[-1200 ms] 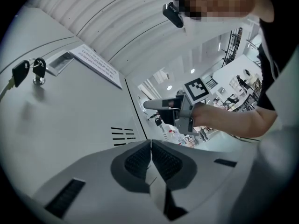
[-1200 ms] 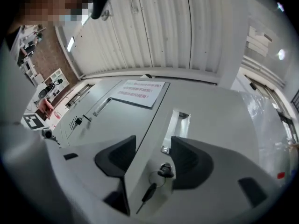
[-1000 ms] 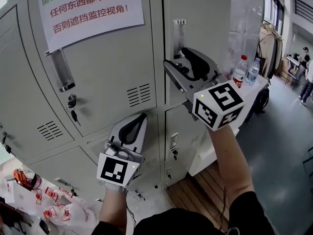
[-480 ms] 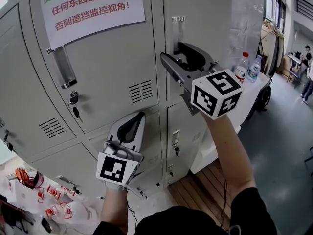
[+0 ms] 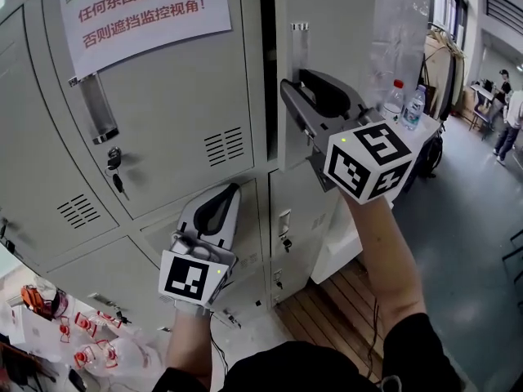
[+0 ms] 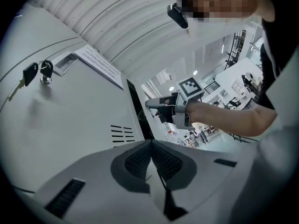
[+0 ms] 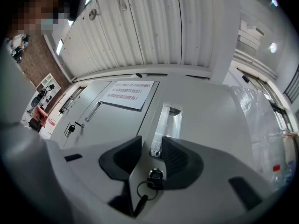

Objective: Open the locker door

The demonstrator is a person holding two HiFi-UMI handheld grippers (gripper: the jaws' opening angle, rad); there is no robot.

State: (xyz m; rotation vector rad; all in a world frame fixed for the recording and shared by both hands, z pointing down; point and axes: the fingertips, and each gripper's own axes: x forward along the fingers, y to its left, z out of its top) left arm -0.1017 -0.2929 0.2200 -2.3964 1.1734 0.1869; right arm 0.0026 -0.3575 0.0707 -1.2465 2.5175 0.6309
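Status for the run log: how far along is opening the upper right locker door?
Done: the right claw has just been closing round the handle at its lower end and looks clamped on it. In hand: the locker door is only cracked, with a dark gap along its handle edge. Left: swinging it wide. The left claw is shut, empty, not on the door.

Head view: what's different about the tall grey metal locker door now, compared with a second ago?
The jaws of the right gripper have just been closing onto the shiny metal handle of the tall grey metal locker door, and the door has swung ajar: a dark gap now shows along its left edge. The left gripper stayed low, shut and empty; the black keys still hang in the neighbouring door.
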